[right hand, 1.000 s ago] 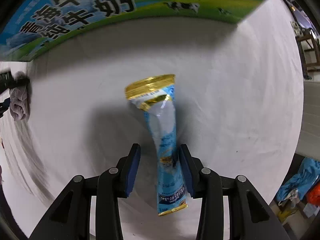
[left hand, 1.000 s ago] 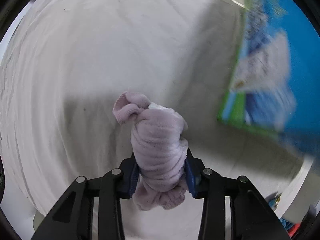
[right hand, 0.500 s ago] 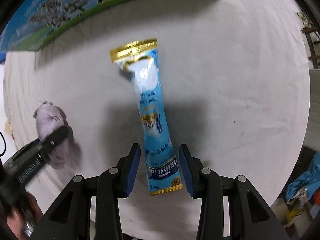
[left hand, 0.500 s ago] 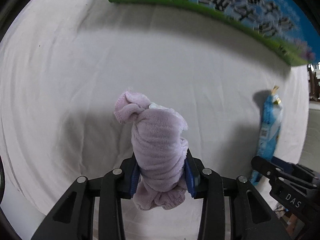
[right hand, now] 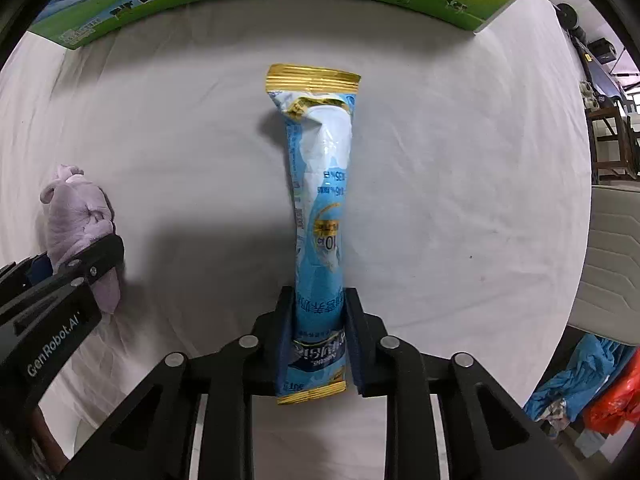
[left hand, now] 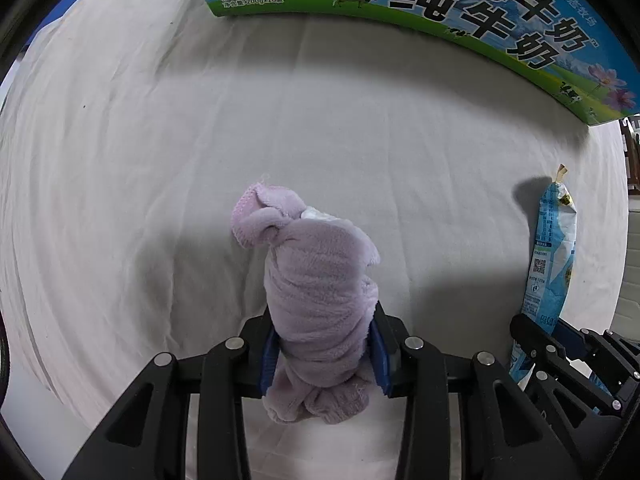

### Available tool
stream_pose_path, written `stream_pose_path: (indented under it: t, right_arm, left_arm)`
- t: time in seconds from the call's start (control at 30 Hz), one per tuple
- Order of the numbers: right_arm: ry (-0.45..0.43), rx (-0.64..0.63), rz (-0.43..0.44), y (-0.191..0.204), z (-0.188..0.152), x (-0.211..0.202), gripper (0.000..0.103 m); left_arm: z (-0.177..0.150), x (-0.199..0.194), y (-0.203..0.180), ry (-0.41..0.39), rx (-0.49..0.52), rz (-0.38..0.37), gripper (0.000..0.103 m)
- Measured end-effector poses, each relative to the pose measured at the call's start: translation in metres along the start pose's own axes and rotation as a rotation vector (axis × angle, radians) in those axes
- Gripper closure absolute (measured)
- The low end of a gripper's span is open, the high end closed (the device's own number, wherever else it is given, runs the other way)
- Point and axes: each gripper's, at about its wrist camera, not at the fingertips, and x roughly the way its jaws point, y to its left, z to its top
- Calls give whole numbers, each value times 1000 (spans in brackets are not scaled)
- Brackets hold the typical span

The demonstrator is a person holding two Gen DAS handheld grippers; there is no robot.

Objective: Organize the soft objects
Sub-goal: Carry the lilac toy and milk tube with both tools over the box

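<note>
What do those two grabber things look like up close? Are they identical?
They look alike. The left gripper and right gripper are matte black linkage frames with cut-out openings and silver round rivets. Each has two blue pads on its fingers. The left one's side carries white "GenRobot.AI" lettering, seen from the right camera. No cables or sleeves show.

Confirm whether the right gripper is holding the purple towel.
No, the right gripper is shut on the blue sachet, while the rolled purple towel sits clamped in the left gripper.
</note>
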Motion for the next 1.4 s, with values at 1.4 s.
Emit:
stream_pose_path:
  t: [1.4]
  right_arm:
    - [-386, -187, 149, -101, 82, -236, 90]
  left_arm:
    - [99, -194, -10, -253, -106, -358, 68]
